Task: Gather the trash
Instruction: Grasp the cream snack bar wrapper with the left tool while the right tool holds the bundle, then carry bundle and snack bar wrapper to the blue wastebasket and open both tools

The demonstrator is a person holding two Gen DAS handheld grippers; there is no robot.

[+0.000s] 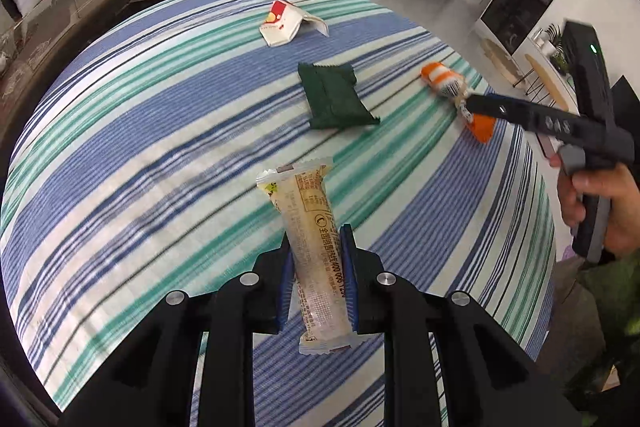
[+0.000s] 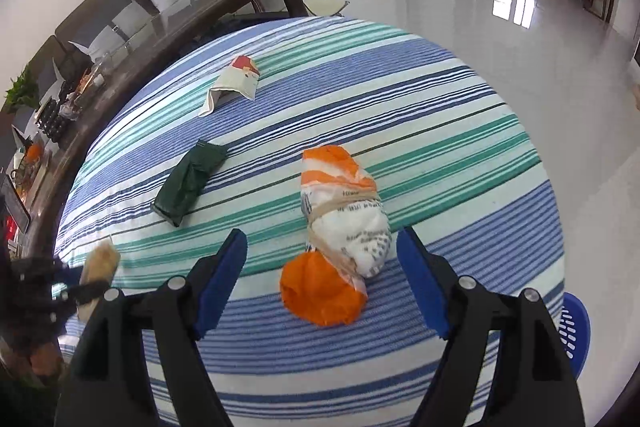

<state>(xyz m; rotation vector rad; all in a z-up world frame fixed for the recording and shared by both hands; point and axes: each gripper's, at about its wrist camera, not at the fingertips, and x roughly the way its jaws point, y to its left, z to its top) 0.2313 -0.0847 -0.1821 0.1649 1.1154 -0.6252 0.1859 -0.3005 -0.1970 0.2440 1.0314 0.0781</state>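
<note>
Left gripper clamps the beige snack wrapper; right gripper gapes around the orange-white bundle on the striped worktop.

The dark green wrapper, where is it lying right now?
The dark green wrapper lies flat mid-table on the striped cloth, between the red-and-white carton farther back and the orange-and-white bundle to its right.

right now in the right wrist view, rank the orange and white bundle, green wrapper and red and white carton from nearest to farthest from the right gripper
1. Orange and white bundle, between the open jaws.
2. Green wrapper, left of it.
3. Red and white carton, far left.
</note>
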